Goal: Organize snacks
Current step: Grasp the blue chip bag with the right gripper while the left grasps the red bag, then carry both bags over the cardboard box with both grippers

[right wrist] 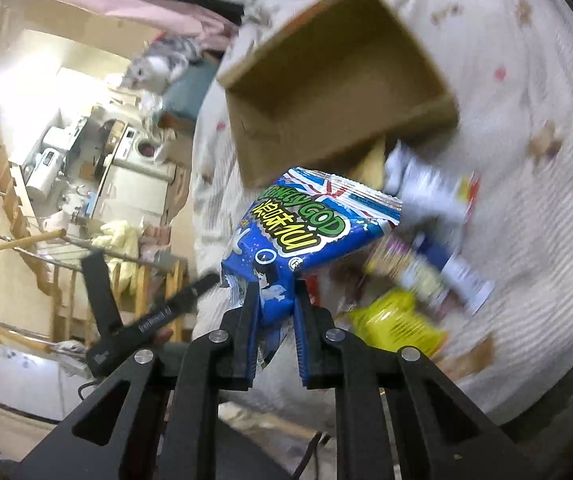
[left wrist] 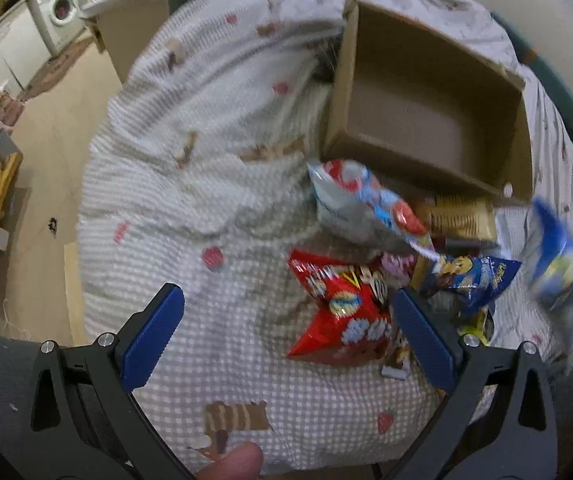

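Blue and glossy, a snack bag (right wrist: 302,236) hangs in the air, pinched at its lower end between the fingers of the right gripper (right wrist: 276,320), which are closed tight on it. Its long axis runs up and away from the fingers, toward the open cardboard box (right wrist: 326,80) lying just beyond it on the bed (right wrist: 526,120). The box looks empty inside. The right gripper is clearly the nearer one to the box; dropping the bag in seems to need only a short reach forward.

The left gripper (left wrist: 286,340) hovers over the checked quilt with fingers wide apart, holding nothing. Just ahead of it lies a red snack bag (left wrist: 338,312), beside a loose pile of other packets near the box's front wall.
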A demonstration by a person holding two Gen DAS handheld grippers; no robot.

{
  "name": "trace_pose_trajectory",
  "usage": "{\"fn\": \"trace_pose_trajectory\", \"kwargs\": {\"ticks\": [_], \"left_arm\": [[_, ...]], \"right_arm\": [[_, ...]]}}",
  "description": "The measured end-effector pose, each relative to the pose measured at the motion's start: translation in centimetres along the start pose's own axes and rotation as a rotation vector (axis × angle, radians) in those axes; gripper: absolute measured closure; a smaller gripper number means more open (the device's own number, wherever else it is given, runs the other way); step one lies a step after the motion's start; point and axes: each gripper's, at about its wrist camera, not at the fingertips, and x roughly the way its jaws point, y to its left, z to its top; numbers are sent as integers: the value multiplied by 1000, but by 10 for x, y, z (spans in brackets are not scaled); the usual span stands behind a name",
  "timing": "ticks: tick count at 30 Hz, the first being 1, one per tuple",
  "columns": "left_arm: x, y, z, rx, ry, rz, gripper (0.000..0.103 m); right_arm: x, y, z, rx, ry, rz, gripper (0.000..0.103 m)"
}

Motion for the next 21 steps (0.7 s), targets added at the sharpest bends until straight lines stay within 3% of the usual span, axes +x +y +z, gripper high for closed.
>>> {"fn": "trace_pose_trajectory", "kwargs": {"ticks": [4, 12, 17, 21], "left_arm": [[18, -19, -8, 63, 108, -47, 0], [48, -55, -15, 176, 179, 11, 1], [69, -60, -16, 155, 232, 12, 12], [77, -61, -18, 144, 245, 14, 27]], "right_arm": [[-13, -13, 19, -38, -57, -49, 87], [-23, -47, 24, -7, -106, -37, 87], [-26, -53, 18, 11, -116, -27, 87], [-30, -51, 15, -2, -118, -20, 87]]}}
